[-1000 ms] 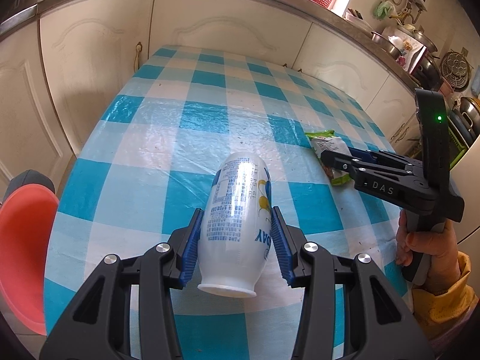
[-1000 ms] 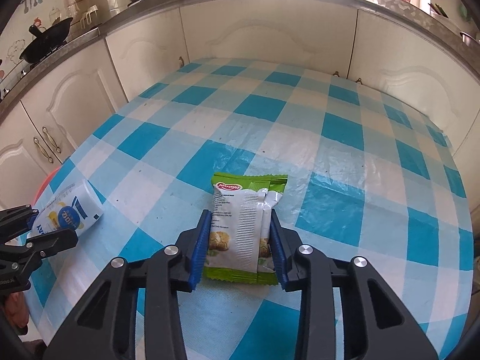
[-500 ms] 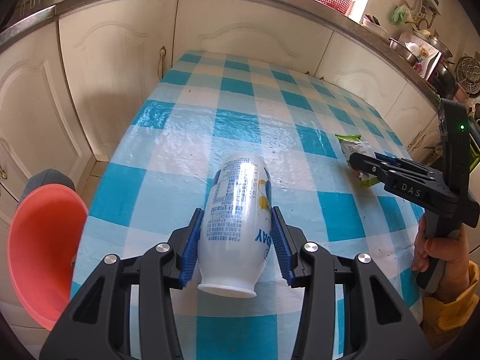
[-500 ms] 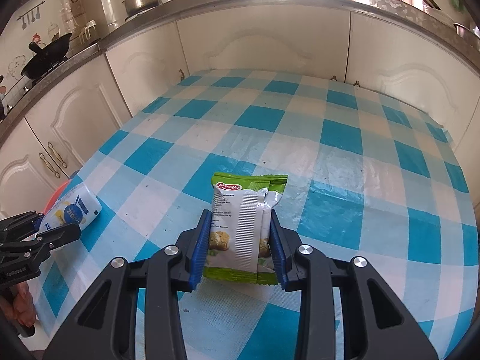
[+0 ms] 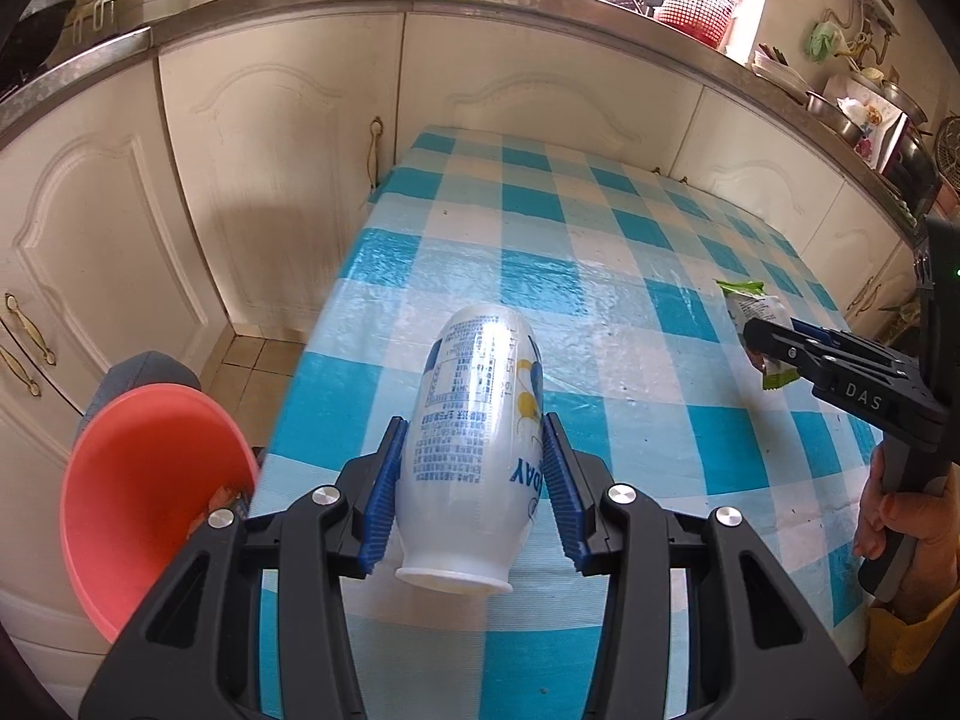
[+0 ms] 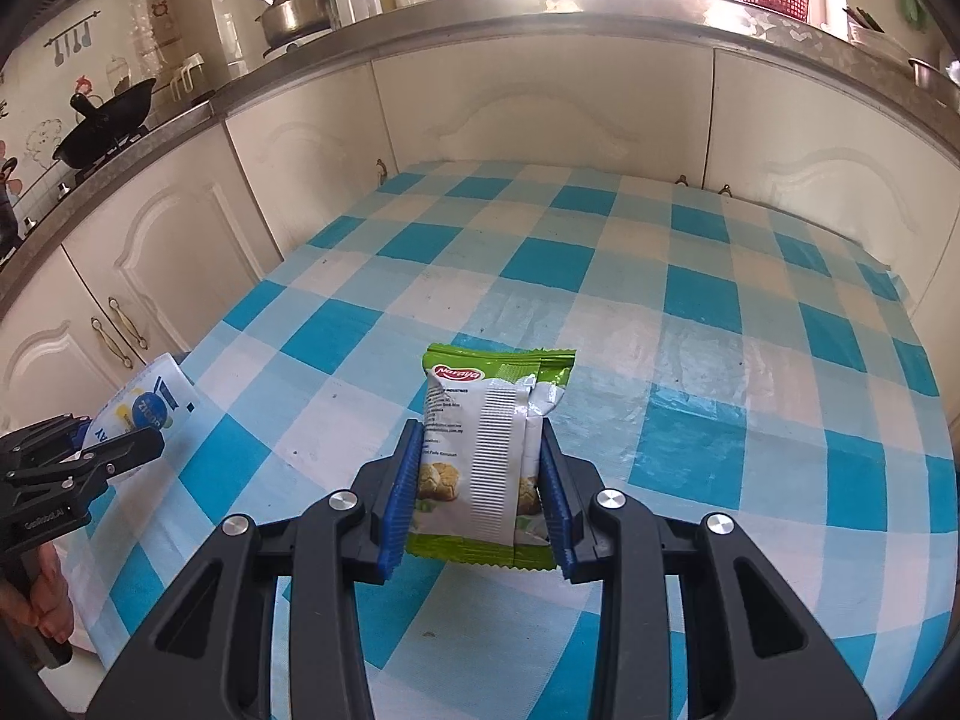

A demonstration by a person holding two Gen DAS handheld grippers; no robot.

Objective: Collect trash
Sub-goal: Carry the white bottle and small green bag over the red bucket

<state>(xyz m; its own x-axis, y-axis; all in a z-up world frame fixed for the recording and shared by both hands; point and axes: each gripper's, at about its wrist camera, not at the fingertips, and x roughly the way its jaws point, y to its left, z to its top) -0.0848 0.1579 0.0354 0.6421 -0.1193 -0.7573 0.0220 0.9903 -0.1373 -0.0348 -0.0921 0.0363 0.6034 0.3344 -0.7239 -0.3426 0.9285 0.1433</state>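
Note:
A white yoghurt bottle (image 5: pixel 474 438) with blue print is clamped between the blue pads of my left gripper (image 5: pixel 474 468), held above the left edge of the checked table (image 5: pixel 600 300). The same bottle (image 6: pixel 141 411) shows at the left of the right wrist view, in the left gripper (image 6: pixel 102 450). My right gripper (image 6: pixel 480 480) is shut on a green and white snack packet (image 6: pixel 489 450), lifted off the cloth. In the left wrist view that packet (image 5: pixel 756 318) pokes out of the right gripper (image 5: pixel 774 348) at the far right. A coral-pink bin (image 5: pixel 144 498) stands open below the table's left edge.
White kitchen cabinets (image 5: pixel 270 192) wrap the table on the far and left sides, close to its edges. The counter above carries a kettle (image 6: pixel 294 6), a wok (image 6: pixel 108 120) and a red basket (image 5: pixel 696 3). A hand (image 5: pixel 906 534) grips the right tool's handle.
The left gripper has swung left with the bottle, so the pink bin and the floor gap now show much more. The right gripper has tipped up slightly, packet still held.

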